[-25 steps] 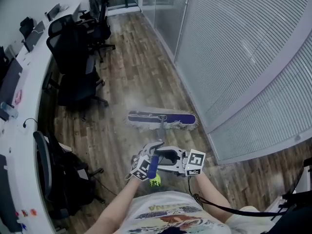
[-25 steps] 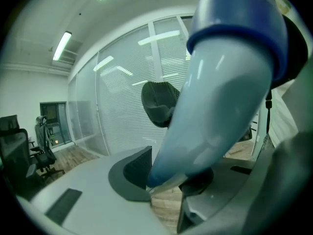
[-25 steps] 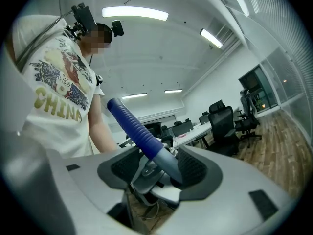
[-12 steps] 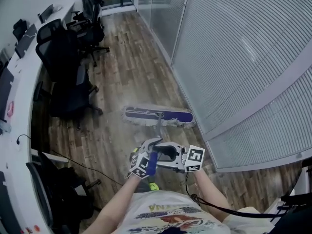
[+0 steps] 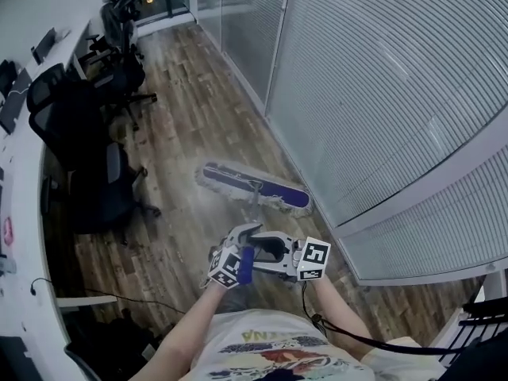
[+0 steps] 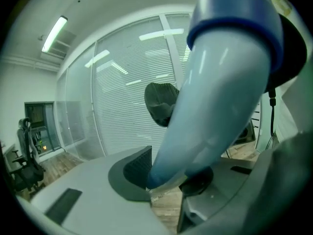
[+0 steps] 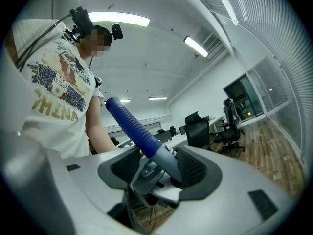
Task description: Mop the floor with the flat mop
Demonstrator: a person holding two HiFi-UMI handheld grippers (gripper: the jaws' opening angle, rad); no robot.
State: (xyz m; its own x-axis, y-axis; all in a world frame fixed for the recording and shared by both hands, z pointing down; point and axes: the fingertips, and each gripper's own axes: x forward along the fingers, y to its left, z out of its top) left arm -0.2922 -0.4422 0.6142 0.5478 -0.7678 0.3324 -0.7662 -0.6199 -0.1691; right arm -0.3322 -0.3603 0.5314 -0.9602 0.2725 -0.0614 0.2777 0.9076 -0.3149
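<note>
The flat mop's blue head with its white fringe lies slanted on the wood floor, close to the glass wall. Its shaft rises toward me and ends in a blue grip. My left gripper and right gripper meet at that grip from either side. In the left gripper view the pale handle fills the gap and my left gripper is shut on it. In the right gripper view the ribbed blue grip runs between the pads, with my right gripper shut on it.
Black office chairs line a white desk on the left. A glass wall with blinds runs along the right. A thin cable lies on the floor by the desk, and a black cord trails from the right gripper.
The mop head has slid forward along the floor and turned to a slant, its right end nearer the glass wall. The chairs and desk have drifted back past me; both grips hold.
</note>
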